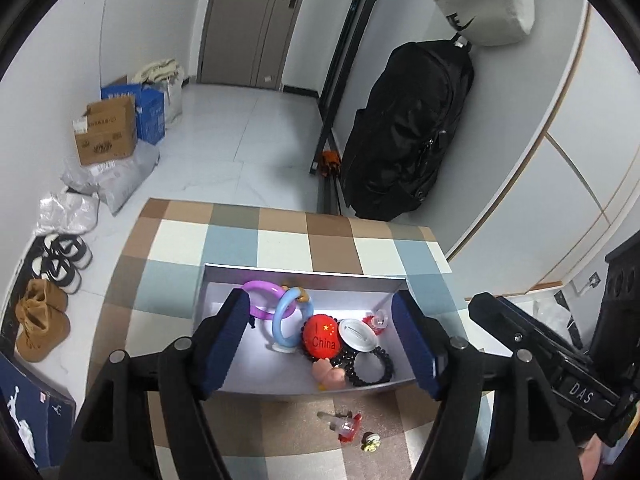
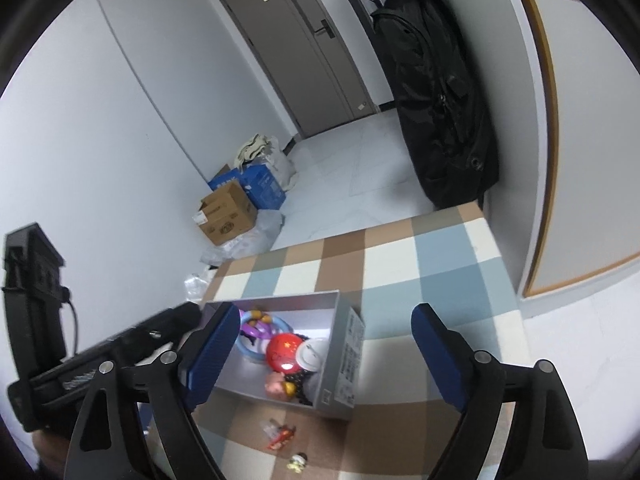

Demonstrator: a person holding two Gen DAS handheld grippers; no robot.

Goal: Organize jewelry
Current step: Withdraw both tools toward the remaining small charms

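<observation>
A silver open box (image 1: 304,273) (image 2: 340,364) stands on the checkered table. Inside lie a purple bangle (image 1: 262,288), a blue ring (image 1: 286,322), a red "China" badge (image 1: 322,342) (image 2: 284,354), a white badge (image 1: 357,334), a black bead bracelet (image 1: 370,368) and a small doll figure (image 1: 330,376). In front of the box lie a red-and-clear hair clip (image 1: 346,428) (image 2: 280,434) and a small yellow-white trinket (image 1: 370,442) (image 2: 297,462). My left gripper (image 1: 322,354) is open over the box, empty. My right gripper (image 2: 324,358) is open above the box's right side, empty.
The table (image 1: 280,240) has a brown, blue and cream check cloth. Beyond it are a black bag (image 1: 404,128), cardboard boxes (image 1: 106,130), shoes (image 1: 60,260) on the floor and a door (image 1: 256,20). The right gripper's body (image 1: 560,352) shows to the right in the left wrist view.
</observation>
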